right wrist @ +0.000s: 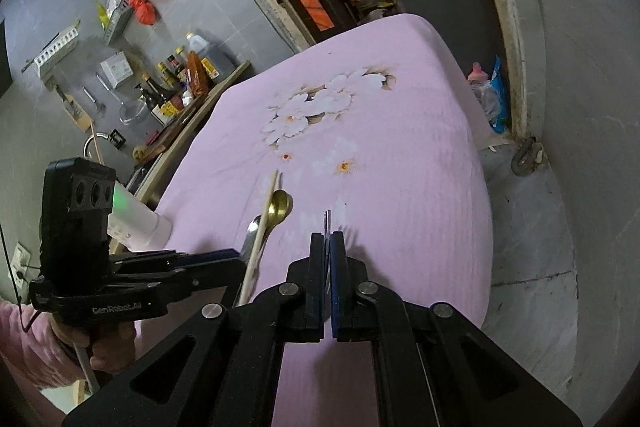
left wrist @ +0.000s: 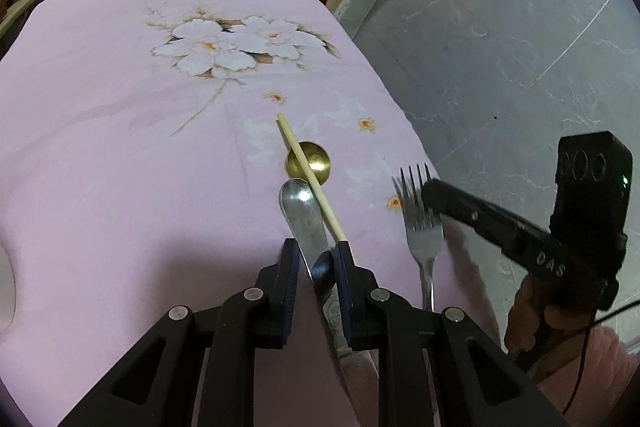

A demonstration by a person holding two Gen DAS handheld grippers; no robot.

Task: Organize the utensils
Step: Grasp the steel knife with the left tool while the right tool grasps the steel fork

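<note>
A: Which step is this?
B: Gathering. Lower centre, the left gripper (left wrist: 316, 259) clamps a spoon (left wrist: 300, 211), a stick (left wrist: 310, 177) and a gold spoon (left wrist: 308, 163). The right gripper (right wrist: 329, 241), jaws closed, pinches the fork (left wrist: 420, 227).
A: Next?
B: Probably bringing the fork alongside that bundle.
</note>
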